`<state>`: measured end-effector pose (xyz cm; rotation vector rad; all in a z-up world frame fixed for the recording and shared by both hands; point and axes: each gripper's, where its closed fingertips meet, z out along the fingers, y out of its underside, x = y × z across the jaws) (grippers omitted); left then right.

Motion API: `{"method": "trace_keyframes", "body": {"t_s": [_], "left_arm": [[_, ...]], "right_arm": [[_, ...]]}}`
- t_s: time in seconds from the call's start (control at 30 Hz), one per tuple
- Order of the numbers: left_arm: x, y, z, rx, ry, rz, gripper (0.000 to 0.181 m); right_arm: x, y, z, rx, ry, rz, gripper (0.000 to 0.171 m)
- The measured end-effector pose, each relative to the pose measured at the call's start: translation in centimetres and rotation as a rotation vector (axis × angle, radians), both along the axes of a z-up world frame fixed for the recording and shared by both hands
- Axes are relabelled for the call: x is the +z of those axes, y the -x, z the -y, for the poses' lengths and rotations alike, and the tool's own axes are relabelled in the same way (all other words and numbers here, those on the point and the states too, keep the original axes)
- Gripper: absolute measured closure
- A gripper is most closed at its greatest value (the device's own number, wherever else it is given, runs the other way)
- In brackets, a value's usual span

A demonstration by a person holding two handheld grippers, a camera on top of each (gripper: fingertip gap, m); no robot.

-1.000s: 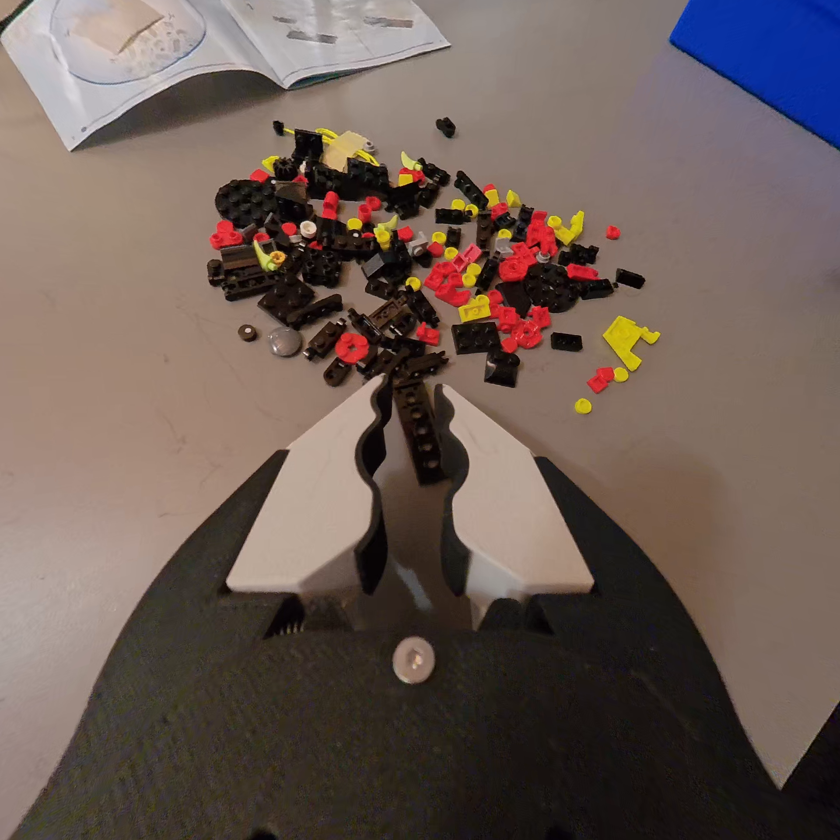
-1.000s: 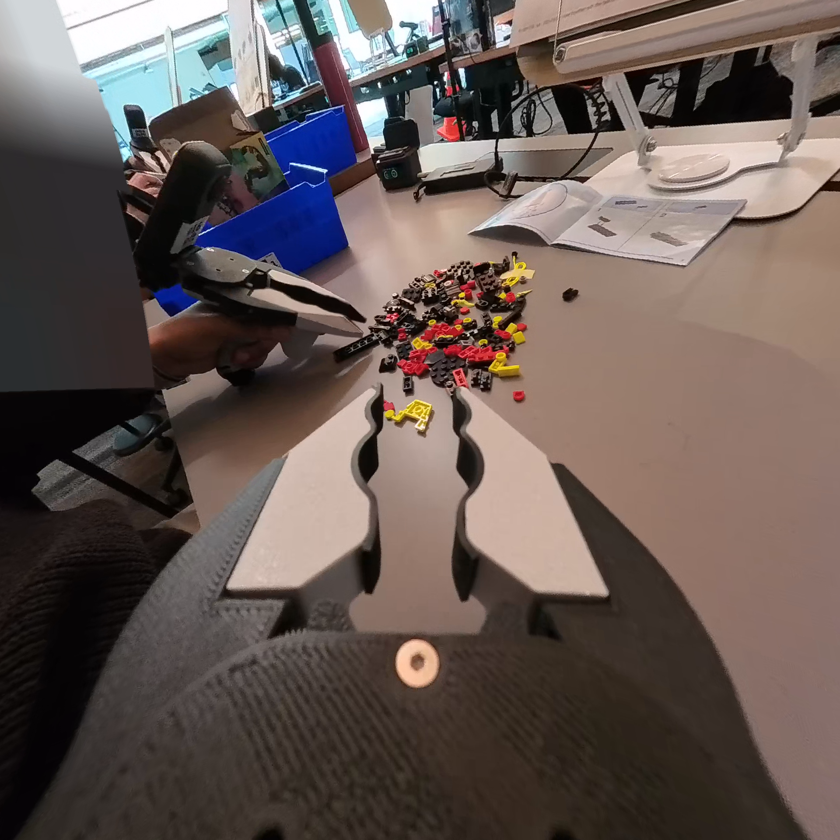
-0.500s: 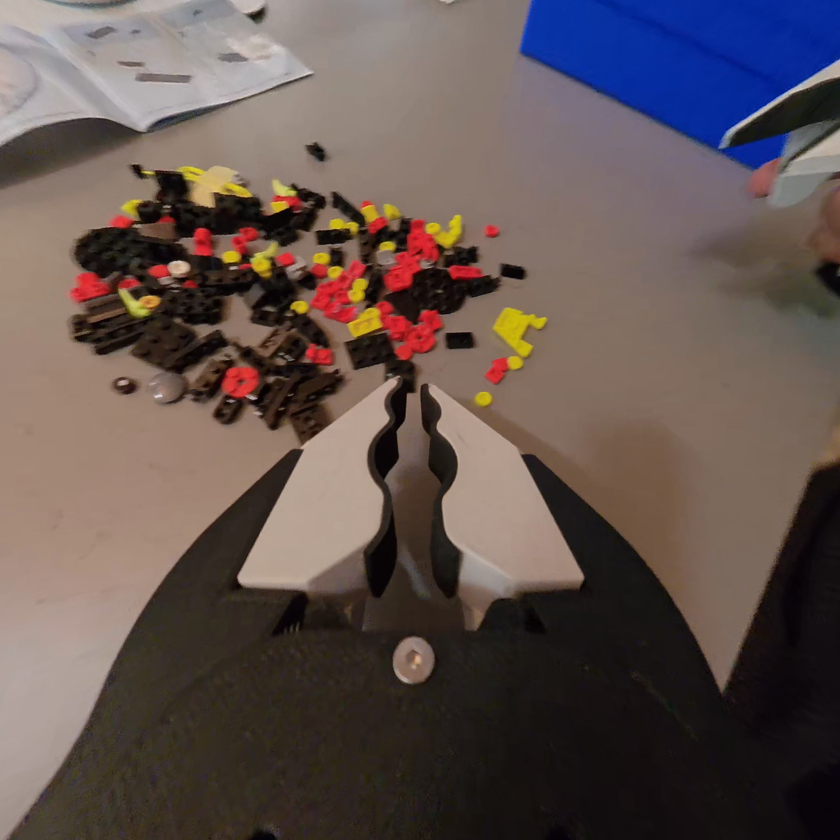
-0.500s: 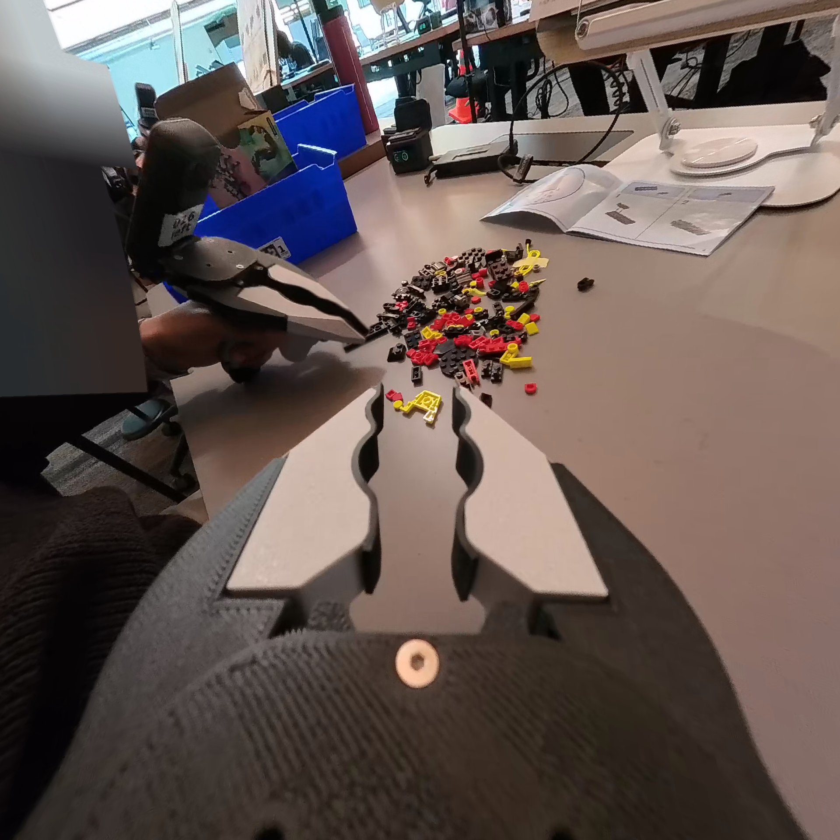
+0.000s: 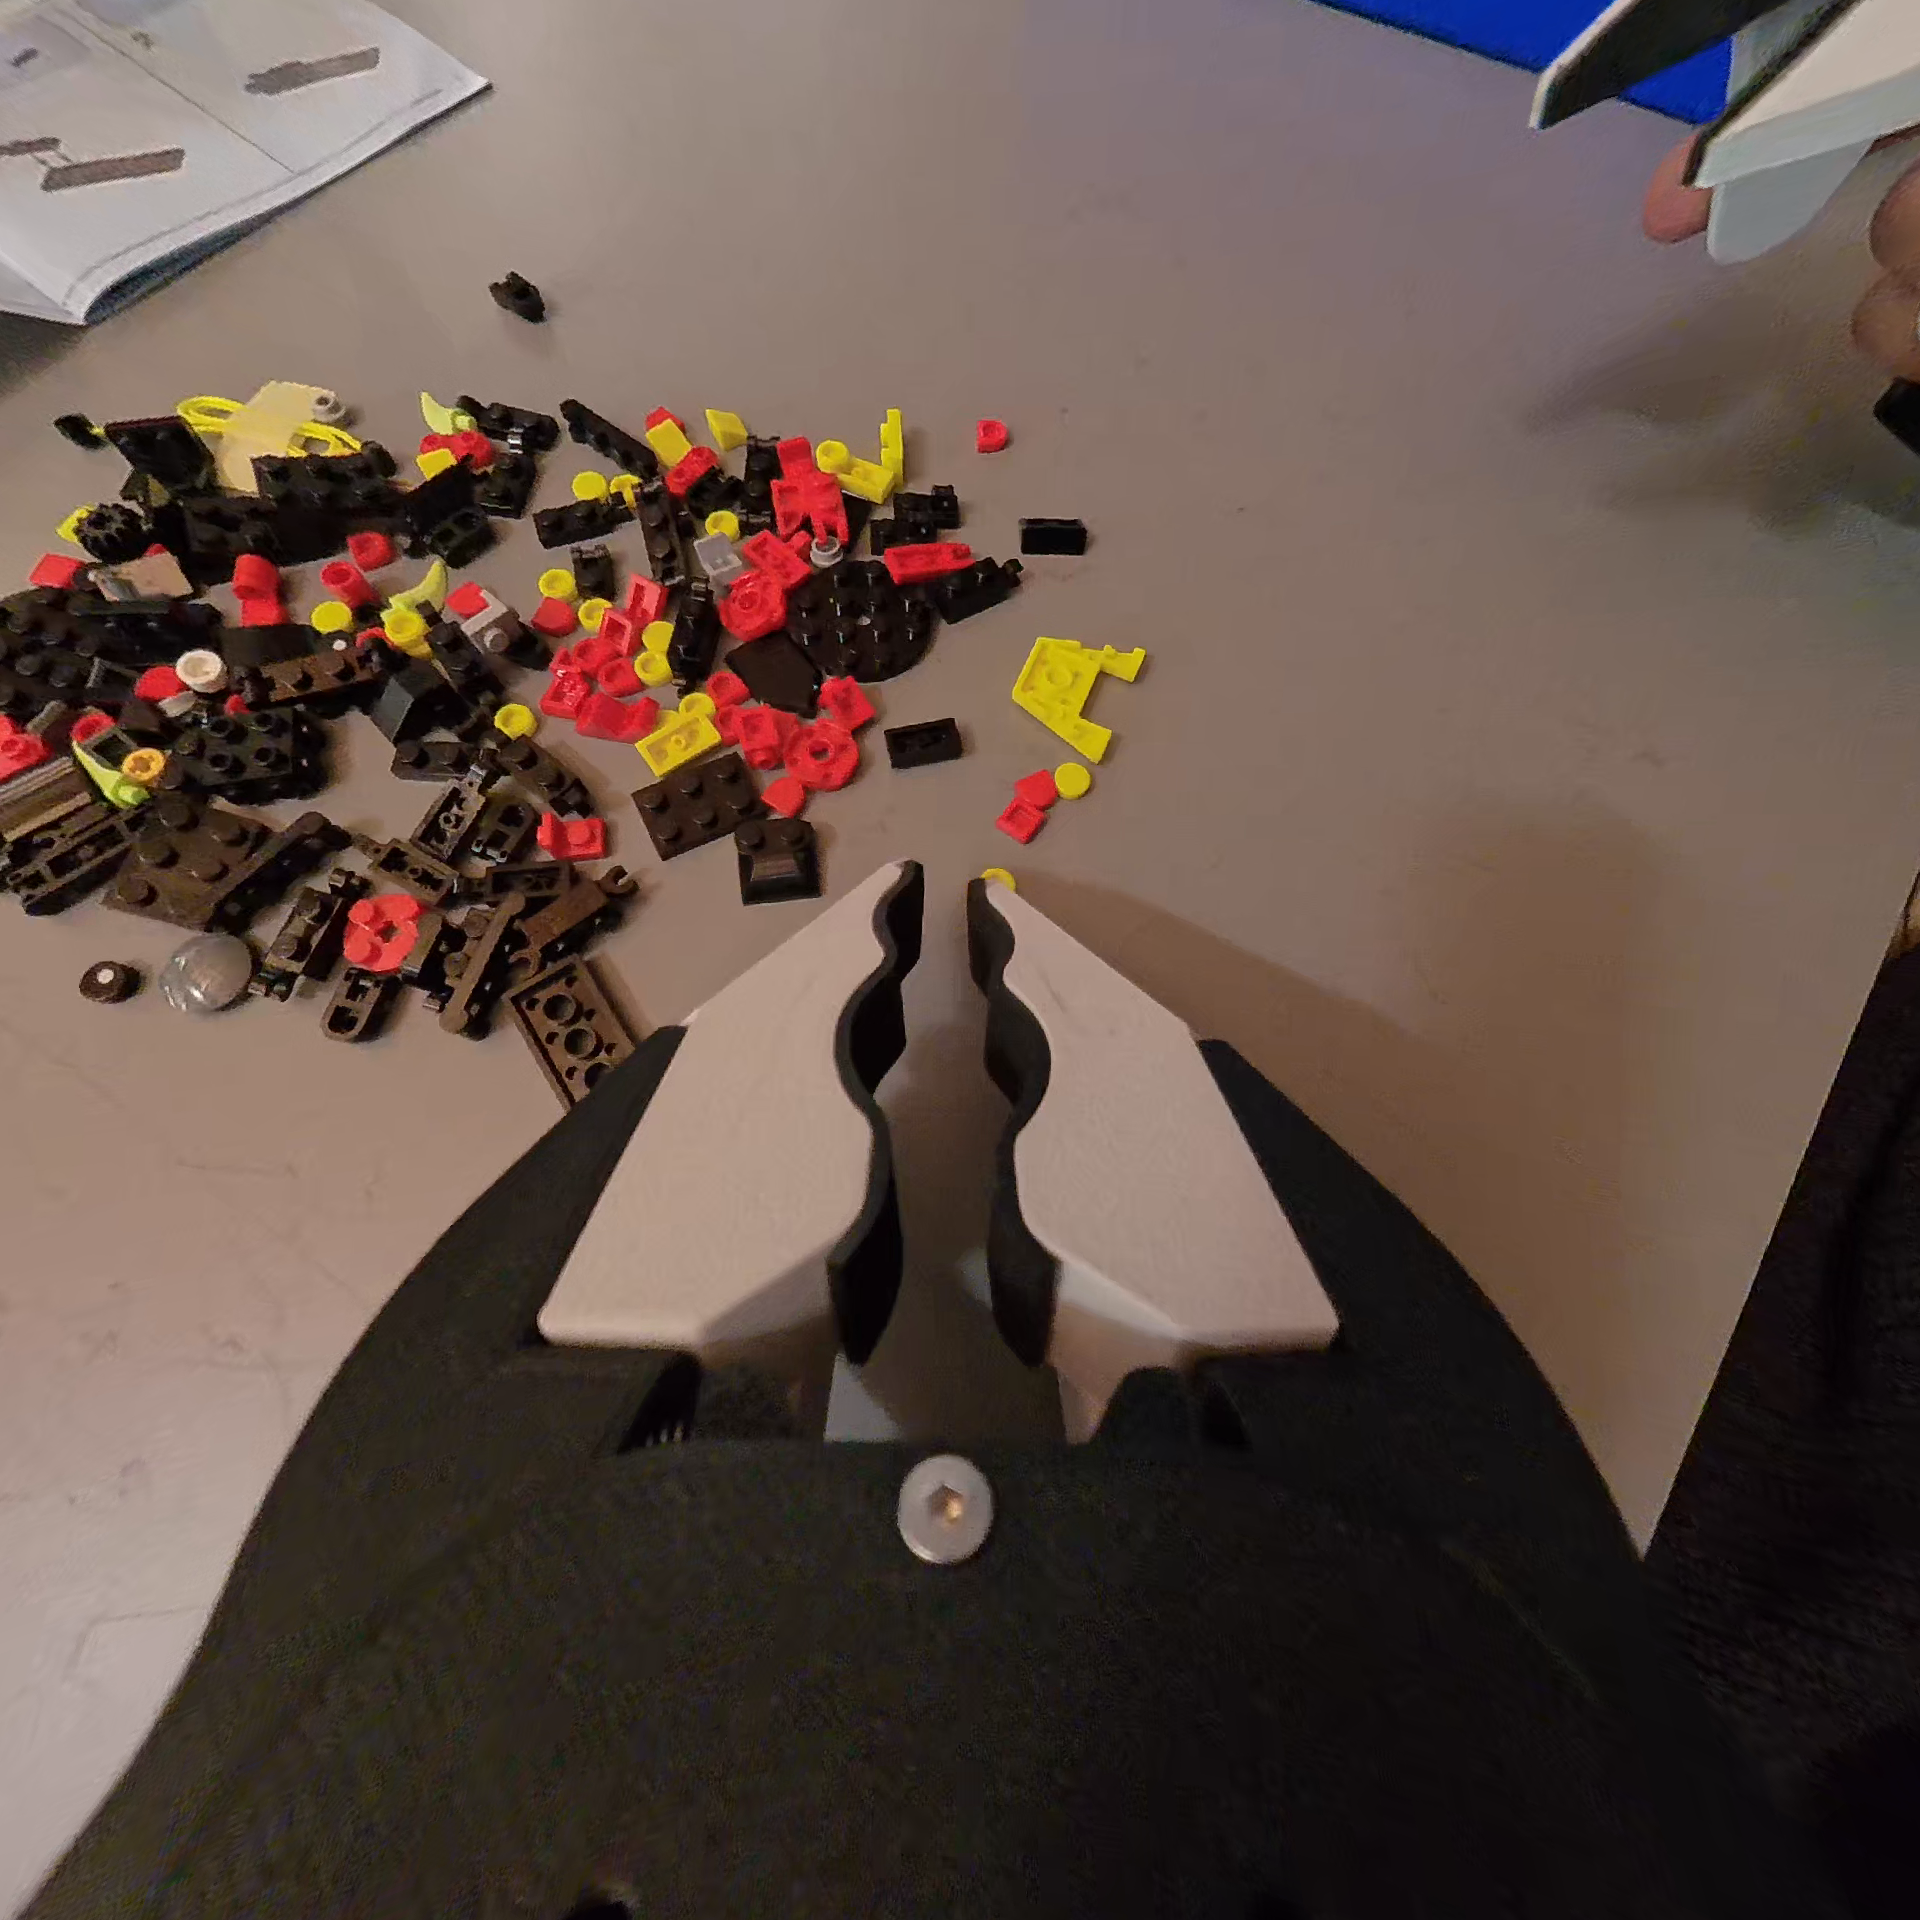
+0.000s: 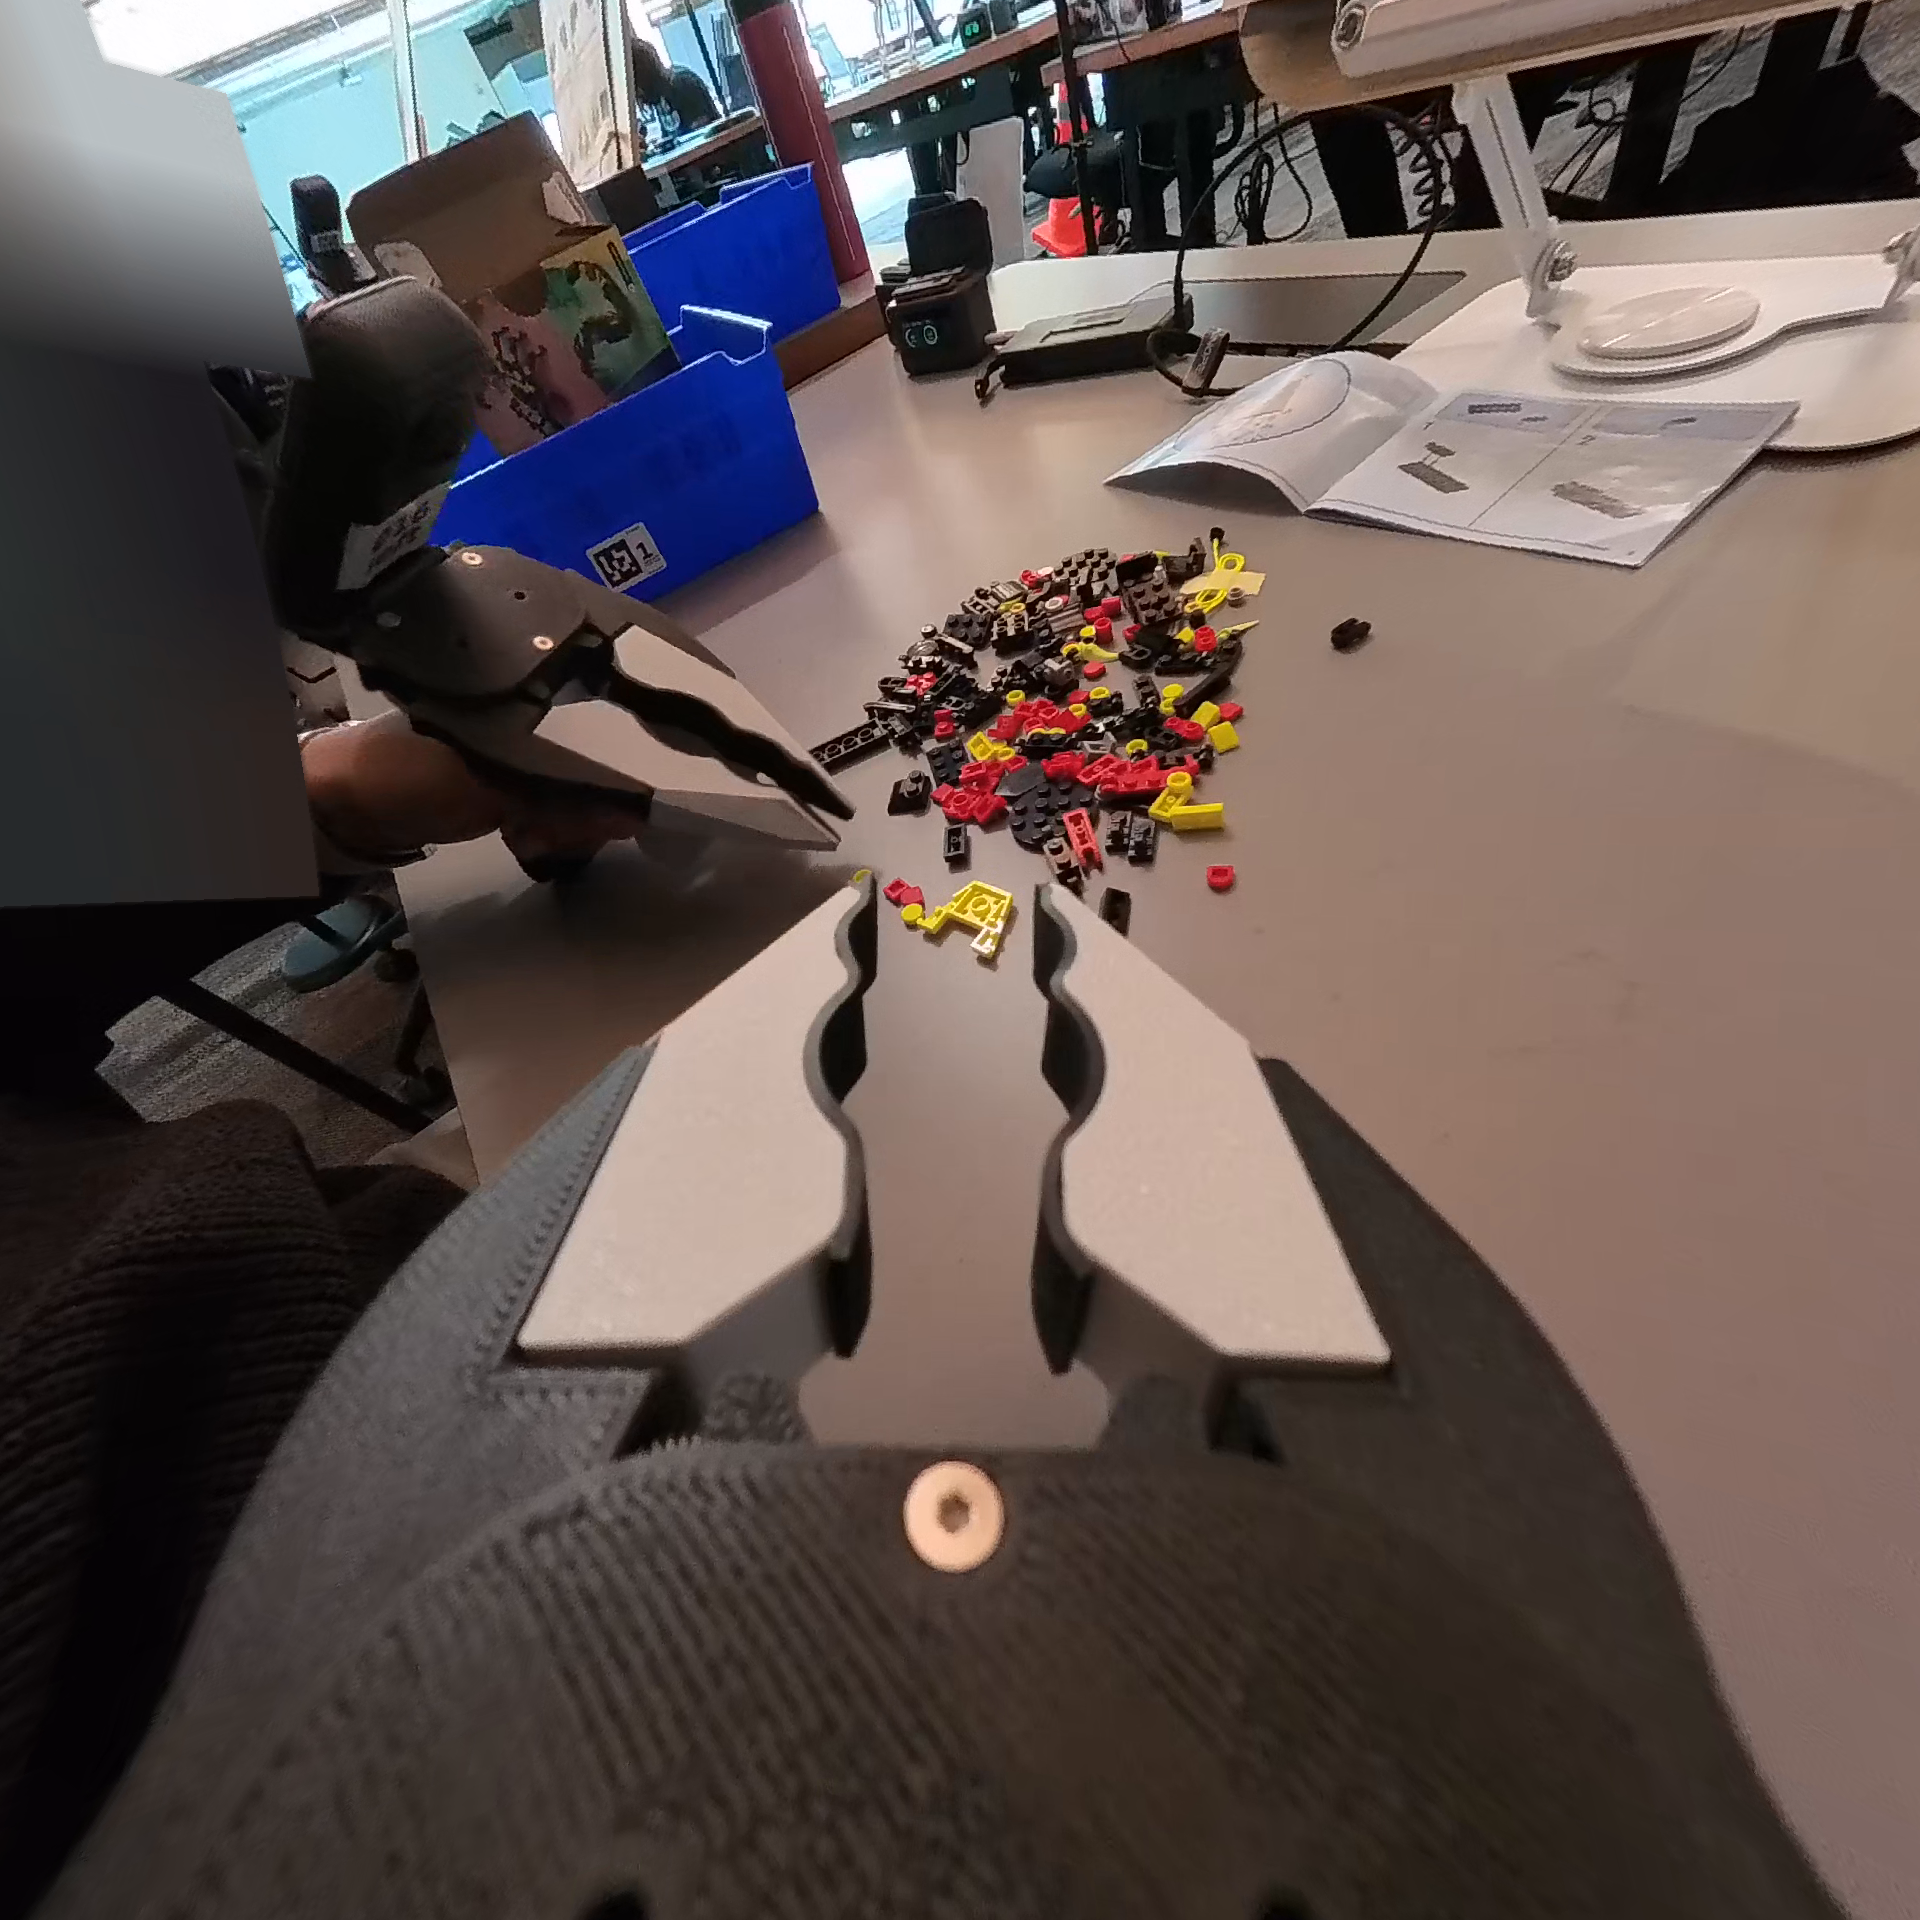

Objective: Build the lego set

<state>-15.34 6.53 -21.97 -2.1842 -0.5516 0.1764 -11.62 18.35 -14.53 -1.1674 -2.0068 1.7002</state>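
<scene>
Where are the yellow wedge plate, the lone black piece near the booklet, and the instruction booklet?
yellow wedge plate [image 5: 1070, 691]: left wrist view, on its studded top.
lone black piece [image 5: 517, 297]: left wrist view, on its middle.
instruction booklet [image 6: 1538, 468]: right wrist view, on the open right page.

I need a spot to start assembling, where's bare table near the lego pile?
Bare table lies right of the lego pile, below the instruction booklet. Crowded: the pile itself, and its left side, where the left gripper and blue bin sit.
</scene>
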Motion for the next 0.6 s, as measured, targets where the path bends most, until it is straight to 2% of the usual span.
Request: {"method": "trace_keyframes", "body": {"t_s": [0.6], "left_arm": [[-0.36, 0.34, 0.18, 0.021, 0.006, 0.035, 0.175]], "right_arm": [[-0.17, 0.02, 0.02, 0.003, -0.005, 0.005, 0.143]]}}
